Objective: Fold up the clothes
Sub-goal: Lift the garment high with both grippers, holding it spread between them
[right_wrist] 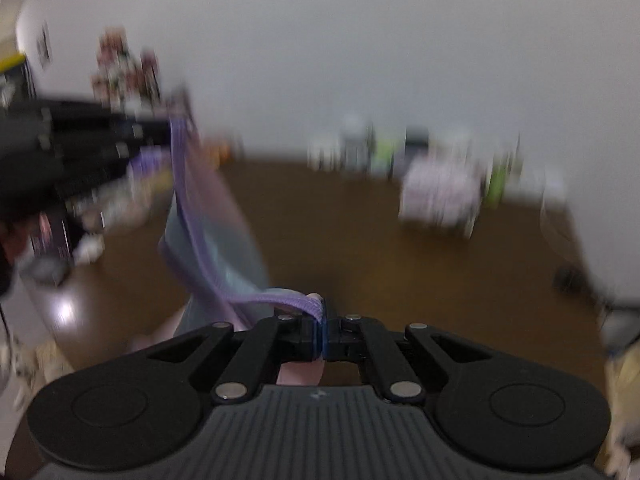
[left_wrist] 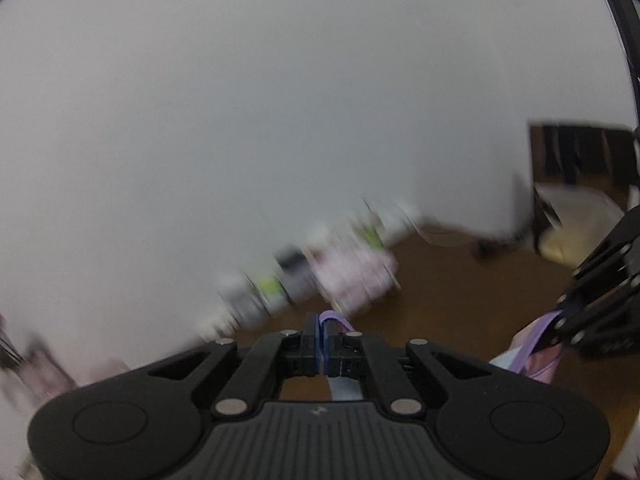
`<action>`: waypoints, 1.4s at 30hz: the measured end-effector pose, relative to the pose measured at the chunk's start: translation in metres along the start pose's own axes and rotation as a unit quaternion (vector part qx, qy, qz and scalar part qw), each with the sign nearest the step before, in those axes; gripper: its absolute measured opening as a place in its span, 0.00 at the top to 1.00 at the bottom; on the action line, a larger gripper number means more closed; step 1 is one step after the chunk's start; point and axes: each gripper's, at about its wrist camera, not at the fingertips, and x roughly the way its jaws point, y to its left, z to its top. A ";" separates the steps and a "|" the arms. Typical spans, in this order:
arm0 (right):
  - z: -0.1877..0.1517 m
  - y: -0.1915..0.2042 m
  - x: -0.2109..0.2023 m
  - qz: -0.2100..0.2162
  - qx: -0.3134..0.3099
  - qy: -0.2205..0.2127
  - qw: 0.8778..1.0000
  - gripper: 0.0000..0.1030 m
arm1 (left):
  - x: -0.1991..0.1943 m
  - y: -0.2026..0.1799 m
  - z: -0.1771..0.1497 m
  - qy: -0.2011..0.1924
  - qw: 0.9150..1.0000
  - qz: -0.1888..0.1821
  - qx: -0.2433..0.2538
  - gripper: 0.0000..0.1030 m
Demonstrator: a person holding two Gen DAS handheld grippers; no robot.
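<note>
A pastel garment in pink and light blue with a purple ribbed waistband hangs in the air between both grippers. My right gripper is shut on one end of the purple band. My left gripper is shut on the other end, with purple band poking out above its fingertips. In the left wrist view the right gripper shows at the right edge pinching the garment. In the right wrist view the left gripper appears at the left, blurred, holding the band up.
A brown wooden floor lies below. Along the white wall stand blurred bottles and a pink-white package. A white cushion lies at the far right by a dark doorway. Clutter sits at the left.
</note>
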 end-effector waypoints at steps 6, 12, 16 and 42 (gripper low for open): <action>-0.027 0.004 0.056 0.005 -0.005 0.060 0.998 0.86 | 0.042 -0.005 -0.027 0.044 0.998 -0.034 -0.001 1.00; -0.024 0.016 0.055 0.047 -0.012 0.010 0.999 0.61 | 0.059 -0.011 -0.027 0.049 0.997 -0.067 -0.004 0.99; -0.016 0.017 0.056 0.059 -0.013 -0.028 0.998 0.62 | 0.061 -0.019 -0.031 0.046 0.995 -0.086 -0.001 0.99; 0.036 -0.021 0.073 0.066 0.067 -0.068 0.993 0.99 | 0.122 0.050 -0.074 0.120 0.976 -0.047 -0.173 0.78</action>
